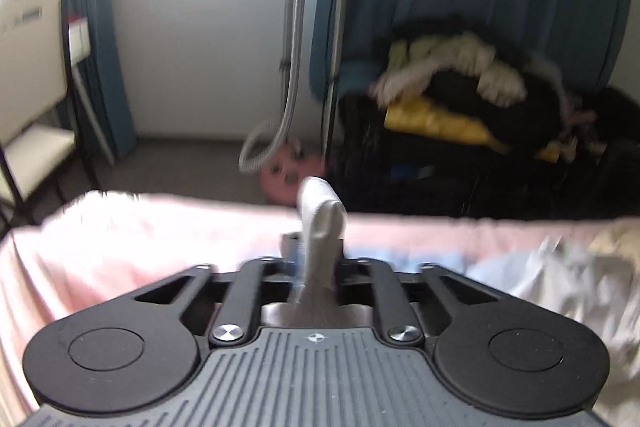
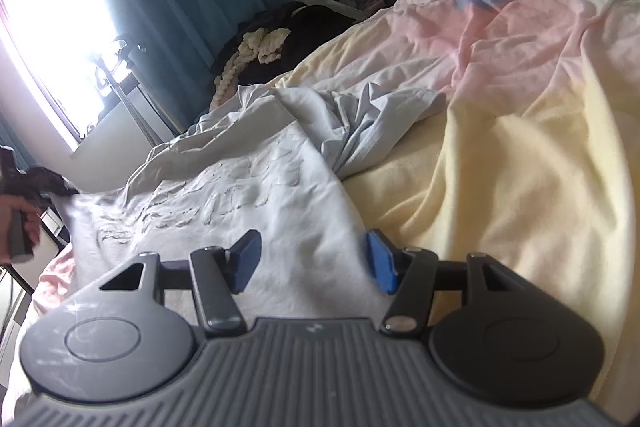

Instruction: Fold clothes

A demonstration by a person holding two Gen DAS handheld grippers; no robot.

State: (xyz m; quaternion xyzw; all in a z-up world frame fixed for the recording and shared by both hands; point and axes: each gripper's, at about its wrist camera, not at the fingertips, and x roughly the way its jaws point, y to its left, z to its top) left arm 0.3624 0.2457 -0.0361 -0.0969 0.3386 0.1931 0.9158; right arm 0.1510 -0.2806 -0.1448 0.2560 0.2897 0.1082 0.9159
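Left wrist view, motion-blurred: left gripper with fingers pressed together, nothing visibly between them, above the pink bed sheet; white garment lies to its right, cut off by the frame. Right wrist view: right gripper spread apart directly over the white garment, whose raised lettering is unreadable, its long axis running ahead-left across the bed.

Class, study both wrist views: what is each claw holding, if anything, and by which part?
The right claw is open above the white garment, holding nothing. The left claw is shut; blur hides whether any cloth is pinched between its fingers.
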